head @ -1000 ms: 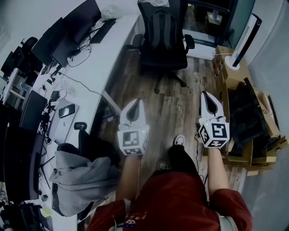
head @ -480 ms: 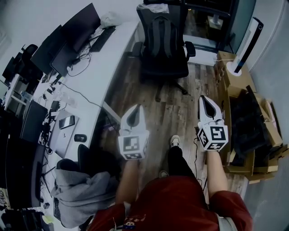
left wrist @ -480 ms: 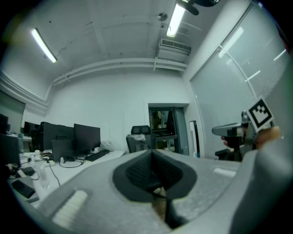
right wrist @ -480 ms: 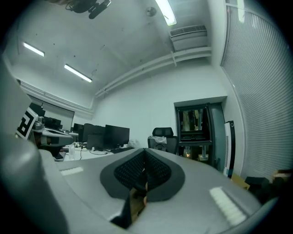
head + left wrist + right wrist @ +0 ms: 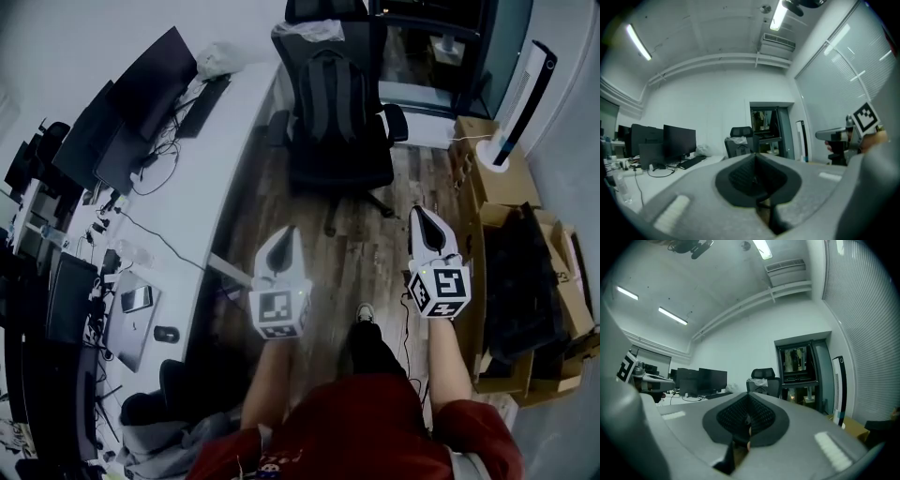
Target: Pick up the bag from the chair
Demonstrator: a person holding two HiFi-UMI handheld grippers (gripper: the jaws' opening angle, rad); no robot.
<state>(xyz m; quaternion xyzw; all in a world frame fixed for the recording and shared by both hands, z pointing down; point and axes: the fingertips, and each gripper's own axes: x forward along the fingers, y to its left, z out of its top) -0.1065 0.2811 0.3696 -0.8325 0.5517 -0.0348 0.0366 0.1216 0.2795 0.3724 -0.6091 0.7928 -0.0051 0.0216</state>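
A dark backpack (image 5: 330, 92) stands upright on the seat of a black office chair (image 5: 337, 164) at the top middle of the head view, leaning on the backrest. The same chair (image 5: 739, 140) shows small and far off in the left gripper view, and the chair (image 5: 763, 380) again in the right gripper view. My left gripper (image 5: 287, 236) is shut and empty, held over the wood floor well short of the chair. To its right, my right gripper (image 5: 426, 217) is shut too, level with the left one and holding nothing.
A long white desk (image 5: 202, 178) with monitors (image 5: 141, 94), a keyboard and cables runs along the left. Cardboard boxes (image 5: 525, 272) are stacked on the right. A tall white tower unit (image 5: 523, 94) stands by the glass door. Wood floor (image 5: 352, 248) lies between me and the chair.
I have walked forward: the chair and bag are nearer and lower in the head view, and the grey cloth at the lower left has slid out of view. Both grippers stayed shut.
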